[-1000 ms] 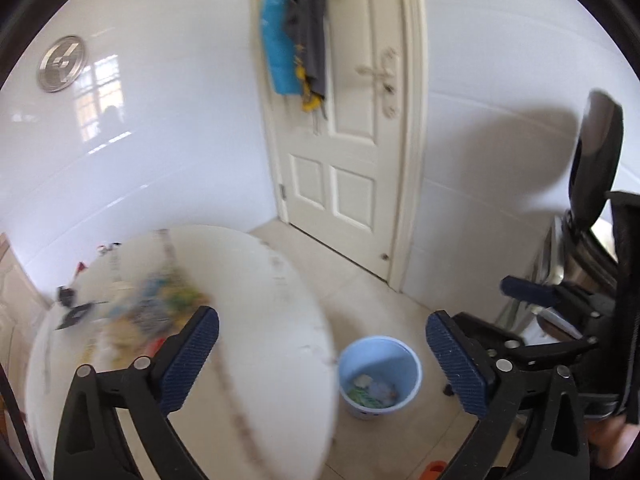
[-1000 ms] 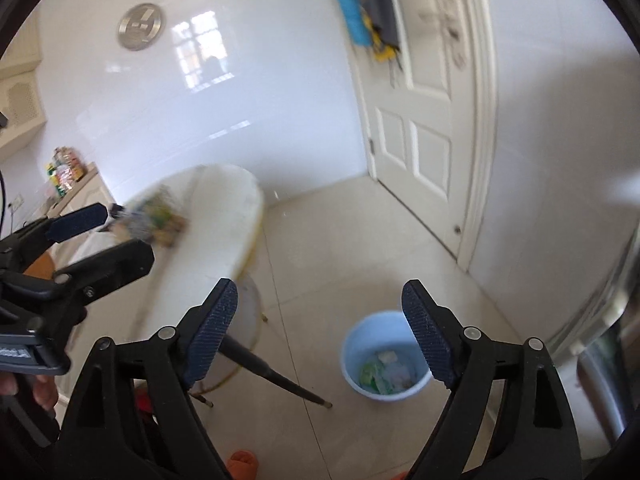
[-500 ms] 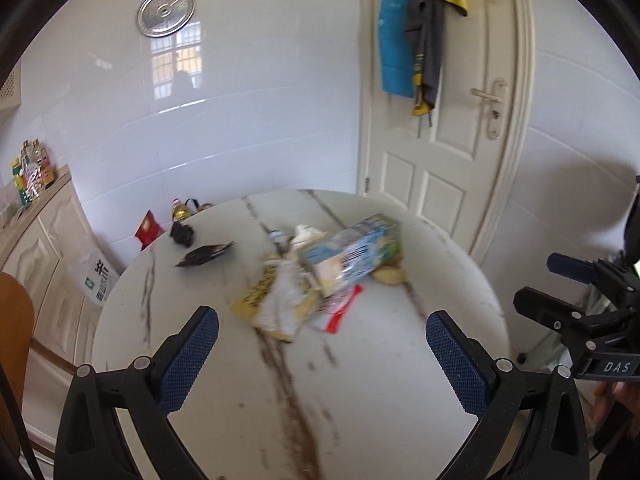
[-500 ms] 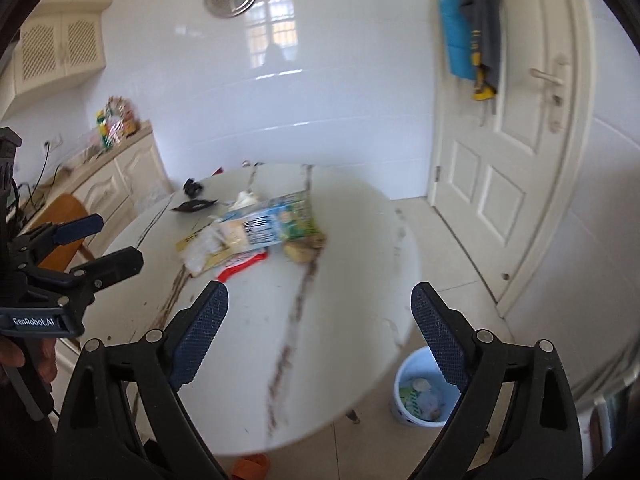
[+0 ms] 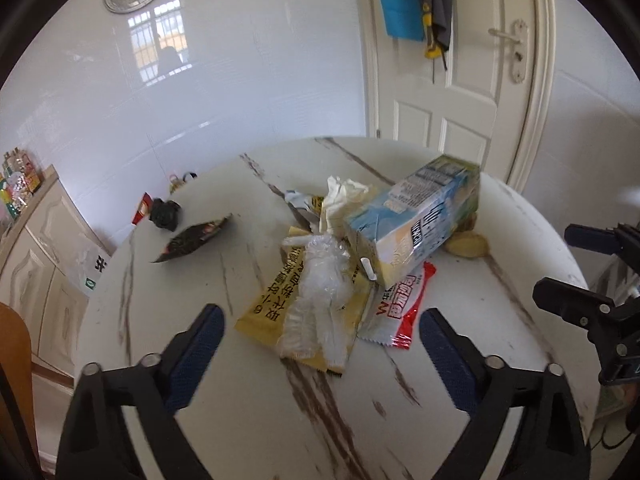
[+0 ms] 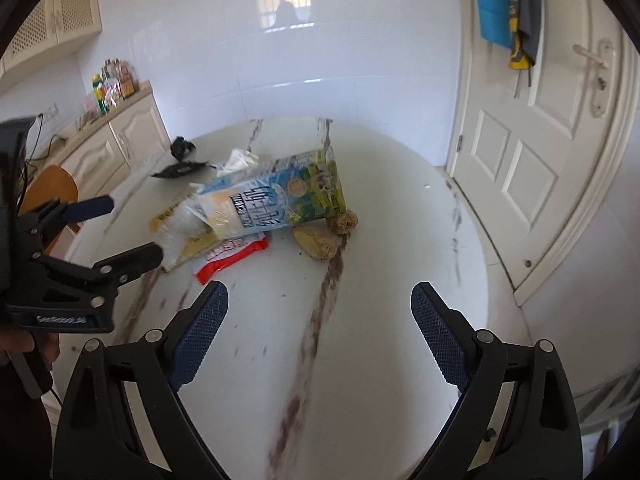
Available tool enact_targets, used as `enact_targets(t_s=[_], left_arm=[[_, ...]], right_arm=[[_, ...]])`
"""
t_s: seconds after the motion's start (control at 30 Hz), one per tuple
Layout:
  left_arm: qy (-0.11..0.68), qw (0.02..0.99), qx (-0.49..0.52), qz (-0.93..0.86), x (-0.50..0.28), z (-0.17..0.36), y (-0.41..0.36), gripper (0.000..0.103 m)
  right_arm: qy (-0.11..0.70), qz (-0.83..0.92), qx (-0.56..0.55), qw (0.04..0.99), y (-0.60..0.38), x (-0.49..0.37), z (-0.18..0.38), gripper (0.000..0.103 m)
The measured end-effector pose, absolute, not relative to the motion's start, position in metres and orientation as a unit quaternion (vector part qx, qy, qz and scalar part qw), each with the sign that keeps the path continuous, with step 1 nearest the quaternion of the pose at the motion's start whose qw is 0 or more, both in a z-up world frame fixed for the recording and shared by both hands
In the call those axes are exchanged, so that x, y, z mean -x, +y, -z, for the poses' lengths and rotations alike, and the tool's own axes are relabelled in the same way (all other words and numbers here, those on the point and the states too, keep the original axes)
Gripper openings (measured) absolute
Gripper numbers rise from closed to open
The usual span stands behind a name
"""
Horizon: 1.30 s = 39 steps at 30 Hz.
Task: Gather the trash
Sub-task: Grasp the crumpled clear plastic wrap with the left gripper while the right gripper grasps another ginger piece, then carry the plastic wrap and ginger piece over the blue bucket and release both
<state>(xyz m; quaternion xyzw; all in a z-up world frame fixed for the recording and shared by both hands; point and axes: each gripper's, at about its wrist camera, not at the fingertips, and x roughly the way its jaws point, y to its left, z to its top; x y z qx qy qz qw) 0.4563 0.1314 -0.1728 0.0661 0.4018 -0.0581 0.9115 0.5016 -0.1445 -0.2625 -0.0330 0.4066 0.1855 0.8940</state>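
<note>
Left wrist view
L gripper (image 5: 320,344): we see jaws apart, just been closing a bit, nothing btwn; over near edge of table (image 5: 248,412).
Trash: milk carton (image 5: 420,228) on its side mid-table, atop red wrapper (image 5: 400,312); yellow wrapper (image 5: 280,304) under clear plastic (image 5: 320,296).

Right wrist view
R gripper (image 6: 320,336): we see jaws wide, empty.
Carton (image 6: 280,200): w/ pile, toward far-left edge.

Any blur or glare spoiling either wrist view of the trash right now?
Left wrist view: the pile is sharp, print legible on the yellow wrapper, though the left gripper is slightly smeared. Right wrist view: the milk carton is mildly blurred. In both, window glare sits on the wall tiles, and fisheye bends the door.
</note>
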Motion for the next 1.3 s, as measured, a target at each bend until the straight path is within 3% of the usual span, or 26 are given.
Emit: enact_targets(t_s=[0.13, 0.2, 0.23, 0.3, 0.4, 0.67, 0.73, 0.77, 0.8, 1.07, 1.3], left_arm=[[0.426, 0.900, -0.072, 0.061, -0.490, 0.192, 0.131, 0.074], [0.437, 0.895, -0.066, 0.063, -0.502, 0.197, 0.133, 0.058], [0.440, 0.893, -0.063, 0.065, -0.509, 0.202, 0.134, 0.055], [0.443, 0.892, -0.061, 0.068, -0.515, 0.204, 0.136, 0.036], [0.442, 0.892, -0.050, 0.079, -0.523, 0.206, 0.143, 0.023], [0.433, 0.898, -0.034, 0.074, -0.519, 0.202, 0.168, 0.021], [0.428, 0.900, -0.028, 0.075, -0.511, 0.199, 0.172, 0.021], [0.425, 0.902, -0.023, 0.076, -0.508, 0.198, 0.174, 0.021], [0.424, 0.902, -0.021, 0.076, -0.504, 0.196, 0.174, 0.021], [0.400, 0.913, -0.002, 0.079, -0.449, 0.171, 0.175, 0.021], [0.366, 0.924, -0.003, 0.115, -0.396, 0.131, 0.145, 0.021]], right_arm=[[0.422, -0.188, 0.040, 0.886, -0.140, -0.524, 0.277, 0.092], [0.429, -0.191, 0.045, 0.882, -0.138, -0.535, 0.282, 0.092], [0.432, -0.191, 0.047, 0.880, -0.136, -0.542, 0.286, 0.092], [0.440, -0.196, 0.048, 0.875, -0.133, -0.551, 0.291, 0.092], [0.448, -0.198, 0.050, 0.870, -0.128, -0.563, 0.298, 0.088], [0.455, -0.193, 0.084, 0.865, -0.112, -0.573, 0.303, 0.052], [0.452, -0.192, 0.100, 0.865, -0.109, -0.569, 0.302, 0.036], [0.452, -0.200, 0.097, 0.864, -0.109, -0.568, 0.301, 0.022], [0.453, -0.205, 0.095, 0.862, -0.110, -0.566, 0.301, 0.019], [0.445, -0.232, 0.065, 0.862, -0.123, -0.530, 0.286, 0.019], [0.403, -0.252, 0.038, 0.879, -0.144, -0.469, 0.241, 0.019]])
